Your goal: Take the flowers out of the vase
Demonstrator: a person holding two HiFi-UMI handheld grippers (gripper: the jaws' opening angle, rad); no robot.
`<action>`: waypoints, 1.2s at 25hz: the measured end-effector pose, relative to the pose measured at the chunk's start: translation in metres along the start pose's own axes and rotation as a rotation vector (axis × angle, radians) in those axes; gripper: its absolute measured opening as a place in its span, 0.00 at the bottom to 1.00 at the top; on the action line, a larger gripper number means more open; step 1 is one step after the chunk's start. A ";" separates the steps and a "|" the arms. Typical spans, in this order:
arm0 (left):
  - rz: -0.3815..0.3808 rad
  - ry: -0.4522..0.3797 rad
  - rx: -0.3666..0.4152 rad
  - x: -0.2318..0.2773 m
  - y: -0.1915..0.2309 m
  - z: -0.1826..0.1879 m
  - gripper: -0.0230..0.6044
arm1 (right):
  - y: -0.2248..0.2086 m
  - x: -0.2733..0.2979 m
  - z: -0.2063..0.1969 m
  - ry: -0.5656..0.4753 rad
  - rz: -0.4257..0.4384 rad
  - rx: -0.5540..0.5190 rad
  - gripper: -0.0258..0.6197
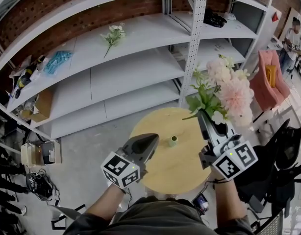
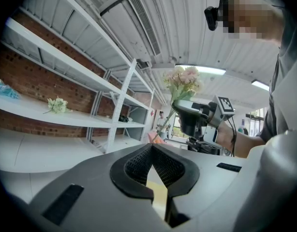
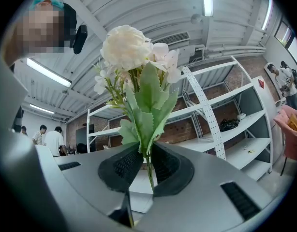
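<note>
My right gripper [image 1: 205, 115] is shut on the green stems of a bouquet of pale pink and white flowers [image 1: 230, 89], which it holds up above the right side of the round wooden table [image 1: 155, 177]. In the right gripper view the stem [image 3: 147, 170] runs between the dark pads and the blooms [image 3: 126, 47] rise above them. A small green vase [image 1: 173, 141] stands on the table between the two grippers, apart from the bouquet. My left gripper [image 1: 149, 142] hovers left of the vase, its tips [image 2: 152, 147] together and nothing in them. The left gripper view shows the bouquet [image 2: 183, 81] in the right gripper [image 2: 187, 116].
White metal shelving [image 1: 140, 67] fills the space behind the table. It bears another flower bunch [image 1: 112, 35], a blue item [image 1: 57, 60] and a black item [image 1: 214, 18]. A pink chair [image 1: 268, 77] and a black chair [image 1: 288, 155] stand at the right. Boxes and cables lie at the left.
</note>
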State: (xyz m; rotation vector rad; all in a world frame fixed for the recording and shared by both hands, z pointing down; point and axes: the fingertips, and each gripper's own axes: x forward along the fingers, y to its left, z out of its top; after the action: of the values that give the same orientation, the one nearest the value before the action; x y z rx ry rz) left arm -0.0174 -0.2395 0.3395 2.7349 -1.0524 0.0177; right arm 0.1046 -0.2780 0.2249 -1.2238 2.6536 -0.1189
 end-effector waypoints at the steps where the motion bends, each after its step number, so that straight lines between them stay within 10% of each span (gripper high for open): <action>1: -0.001 0.002 0.000 0.003 -0.002 -0.001 0.05 | -0.003 -0.002 0.000 0.001 -0.002 0.002 0.13; 30: -0.026 0.013 0.000 0.030 -0.020 -0.005 0.05 | -0.028 -0.015 -0.006 0.024 -0.017 0.013 0.12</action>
State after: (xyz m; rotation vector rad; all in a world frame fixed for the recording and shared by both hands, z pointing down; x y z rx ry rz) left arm 0.0183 -0.2436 0.3427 2.7442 -1.0138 0.0315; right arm 0.1327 -0.2850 0.2378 -1.2486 2.6593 -0.1537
